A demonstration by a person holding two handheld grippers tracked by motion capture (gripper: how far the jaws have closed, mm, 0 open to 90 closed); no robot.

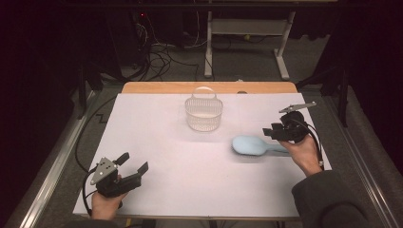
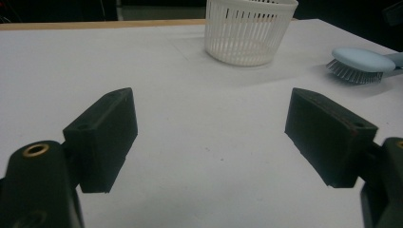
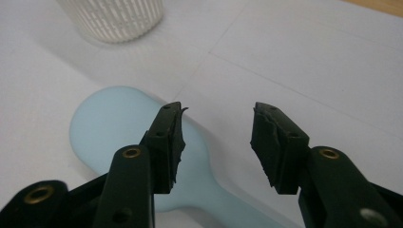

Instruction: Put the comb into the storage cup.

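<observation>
The pale blue hairbrush [image 1: 259,146] lies bristles down, just right of and nearer than the white basket [image 1: 204,114], handle pointing right. The right gripper [image 1: 269,132] hovers over that handle, jaws apart and empty; the left gripper [image 1: 134,163], also spread, rests well apart.

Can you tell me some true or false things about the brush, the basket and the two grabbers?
1. The light blue hairbrush lies on the table outside the white basket. True.
2. The left gripper is squeezing the hairbrush. False: it is open over bare table, far from it.
3. The right gripper is open, above the hairbrush's handle. True.
4. The hairbrush lies bristles up. False: its smooth back faces up, bristles down.
5. The basket lies tipped on its side. False: it stands upright.
</observation>
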